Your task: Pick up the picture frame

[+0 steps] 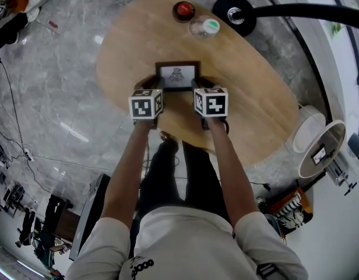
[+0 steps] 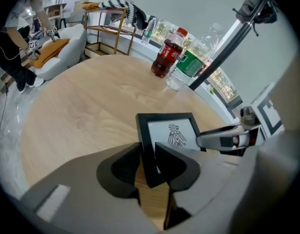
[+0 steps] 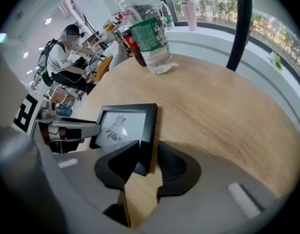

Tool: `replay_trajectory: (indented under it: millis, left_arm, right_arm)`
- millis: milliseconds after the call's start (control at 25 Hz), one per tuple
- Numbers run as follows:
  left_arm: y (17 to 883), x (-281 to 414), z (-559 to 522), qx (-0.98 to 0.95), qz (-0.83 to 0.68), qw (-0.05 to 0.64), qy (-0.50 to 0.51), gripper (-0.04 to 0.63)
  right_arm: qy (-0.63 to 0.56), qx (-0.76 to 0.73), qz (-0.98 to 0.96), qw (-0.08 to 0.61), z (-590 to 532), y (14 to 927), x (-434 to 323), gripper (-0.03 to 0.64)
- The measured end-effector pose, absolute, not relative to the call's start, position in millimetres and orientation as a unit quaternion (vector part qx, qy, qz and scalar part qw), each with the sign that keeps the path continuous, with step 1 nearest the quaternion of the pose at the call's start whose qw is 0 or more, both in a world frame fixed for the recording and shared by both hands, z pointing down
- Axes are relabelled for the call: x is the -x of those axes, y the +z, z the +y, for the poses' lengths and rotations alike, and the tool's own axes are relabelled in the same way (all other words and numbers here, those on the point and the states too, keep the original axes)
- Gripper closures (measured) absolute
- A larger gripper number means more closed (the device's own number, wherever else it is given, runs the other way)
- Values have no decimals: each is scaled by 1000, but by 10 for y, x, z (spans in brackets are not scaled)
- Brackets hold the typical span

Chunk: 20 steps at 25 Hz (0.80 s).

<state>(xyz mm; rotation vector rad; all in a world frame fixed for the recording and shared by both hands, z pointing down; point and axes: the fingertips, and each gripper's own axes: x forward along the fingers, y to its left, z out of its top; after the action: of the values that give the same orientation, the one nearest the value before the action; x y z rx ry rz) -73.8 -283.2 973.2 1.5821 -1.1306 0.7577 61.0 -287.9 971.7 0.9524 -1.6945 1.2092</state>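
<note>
Left gripper (image 2: 148,156) and right gripper (image 3: 148,154) each pinch a side edge of the frame (image 1: 177,75) (bird print inside), which lies on the table (image 1: 255,109).

An oval wooden table (image 1: 255,98) stands on a grey marble floor (image 1: 51,98). At its far edge a red-capped cola bottle (image 1: 183,10) stands just beside a clear water bottle (image 1: 205,27), with a black lamp base (image 1: 233,14) to their right.

Oval wooden desk (image 1: 255,109), picture frame (image 1: 177,74) at centre, left claw (image 1: 156,87) and right claw (image 1: 198,88) at its near corners, red-capped bottle (image 1: 183,9) beyond.
</note>
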Motion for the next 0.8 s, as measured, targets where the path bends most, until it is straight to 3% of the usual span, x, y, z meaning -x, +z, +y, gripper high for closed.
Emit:
replay_trajectory:
  millis: [240,320,800]
  left_arm:
    - [9738,725,-2824,-663,-471,492,311,493]
    - [9742,725,-2834,-667,-472,489,306,495]
    - [9429,826,-2744,-666,-474,491,302,505]
  right_arm:
    - [475,-394,-668,416,-2883,9728,-617,497]
    - [472,-400,-669,412,-2883,9733,-596,531]
    - [461,-404,-668,421,-2799,9417,-492,535]
